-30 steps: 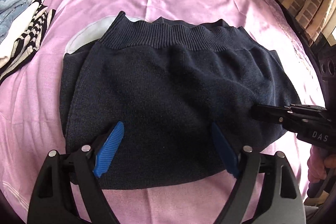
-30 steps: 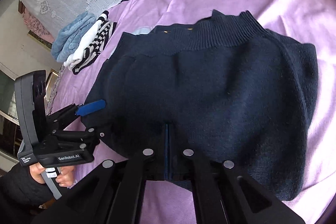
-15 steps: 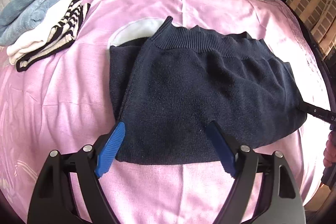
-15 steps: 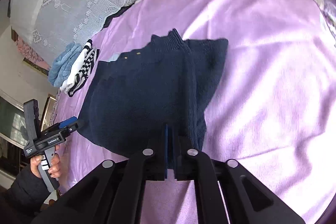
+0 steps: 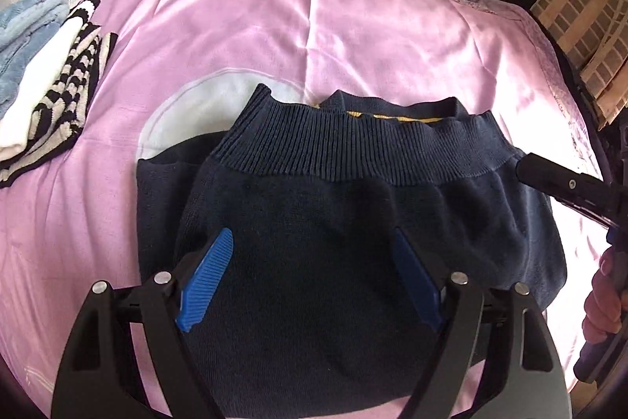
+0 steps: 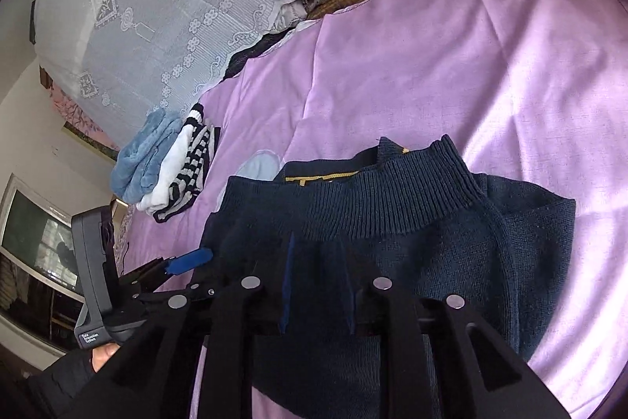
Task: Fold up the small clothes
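A dark navy knit sweater (image 5: 345,222) lies folded on the pink sheet (image 5: 274,38), its ribbed hem at the far side, a yellow label strip showing. It also shows in the right wrist view (image 6: 412,234). My left gripper (image 5: 310,277) is open, its blue pads spread over the near part of the sweater. My right gripper (image 6: 318,285) is partly open, its fingers a small gap apart over the sweater's near edge. It shows at the right in the left wrist view (image 5: 565,183), by the hem's right end.
A stack of folded clothes, striped black-and-white (image 5: 51,93) and light blue (image 5: 23,26), lies at the far left of the sheet. Lace-covered pillows (image 6: 176,6) line the far side. A brick wall (image 5: 581,26) stands at the right.
The right gripper carried the sweater's side over, laid it down and opened its fingers slightly. The left gripper moved back in over the sweater, still open.
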